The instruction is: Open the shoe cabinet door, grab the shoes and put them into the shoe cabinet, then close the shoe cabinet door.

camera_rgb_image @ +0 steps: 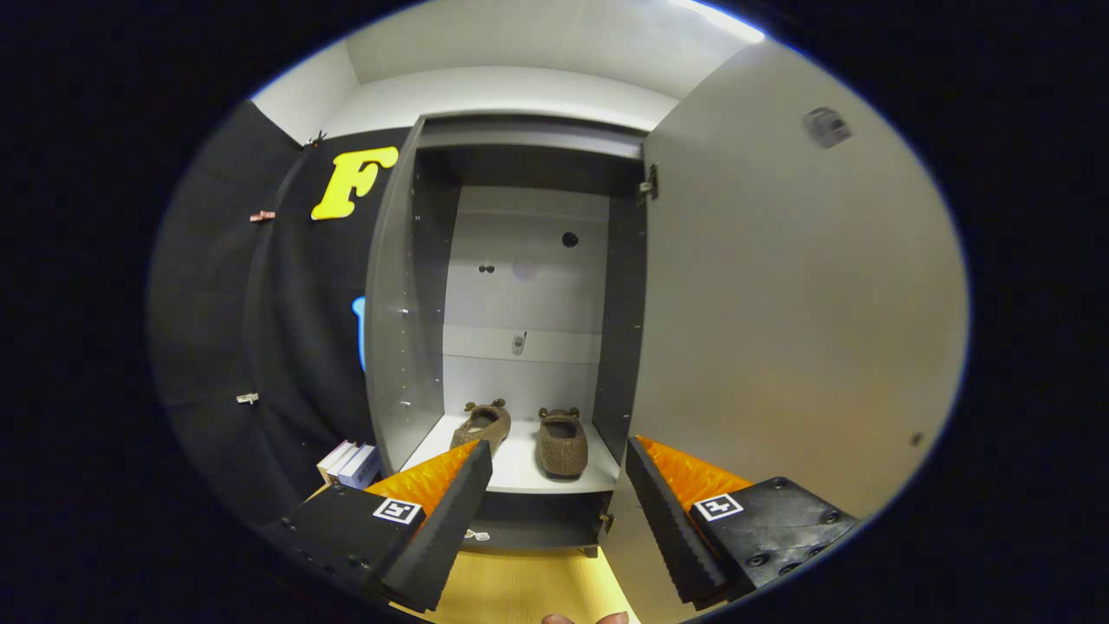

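Gripper view: the gripper (554,485) is held with fingers spread apart and nothing between them. Beyond the fingers, two brown shoes (524,438) are seen side by side on the bottom shelf of the shoe cabinet (520,295). The cabinet door (780,303) is swung open.

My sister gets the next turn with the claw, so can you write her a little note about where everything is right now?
Claw: open, holding nothing, pulled back in front of the cabinet.
Door: swung wide open, beside the right finger.
Shoes: both on the bottom shelf, just beyond the fingertips. Left shoe sits behind the left finger's tip; right shoe lies in the open between the fingers.
Done: door opened, both shoes put inside.
Left: push the door shut. That should be the only step remaining.
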`<state>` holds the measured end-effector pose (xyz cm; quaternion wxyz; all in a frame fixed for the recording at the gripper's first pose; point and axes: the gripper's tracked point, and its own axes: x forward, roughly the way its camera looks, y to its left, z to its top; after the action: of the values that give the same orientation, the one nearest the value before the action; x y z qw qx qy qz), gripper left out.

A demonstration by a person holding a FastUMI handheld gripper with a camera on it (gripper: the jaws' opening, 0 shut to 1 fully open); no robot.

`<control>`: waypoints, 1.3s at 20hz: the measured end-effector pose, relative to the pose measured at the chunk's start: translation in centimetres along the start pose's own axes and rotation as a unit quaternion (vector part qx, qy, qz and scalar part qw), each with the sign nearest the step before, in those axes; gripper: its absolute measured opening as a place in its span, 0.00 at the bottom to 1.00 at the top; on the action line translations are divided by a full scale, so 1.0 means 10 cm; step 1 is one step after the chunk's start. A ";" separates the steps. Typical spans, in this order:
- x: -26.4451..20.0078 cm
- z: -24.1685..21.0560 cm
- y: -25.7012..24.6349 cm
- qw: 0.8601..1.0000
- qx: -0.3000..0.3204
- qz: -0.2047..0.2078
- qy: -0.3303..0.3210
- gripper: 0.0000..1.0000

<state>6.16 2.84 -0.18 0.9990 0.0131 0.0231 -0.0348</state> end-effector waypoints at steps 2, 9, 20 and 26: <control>-0.37 0.11 -0.15 1.000 -0.003 0.005 -0.015 0.98; -1.25 0.33 -0.76 0.999 -0.011 0.036 -0.020 0.98; -1.64 0.19 -2.46 0.997 0.035 -0.074 0.001 0.98; -1.01 -0.06 -3.06 0.992 0.049 -0.112 0.027 0.98</control>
<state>-6.03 -26.96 -1.08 0.9861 0.0598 0.0496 -0.1468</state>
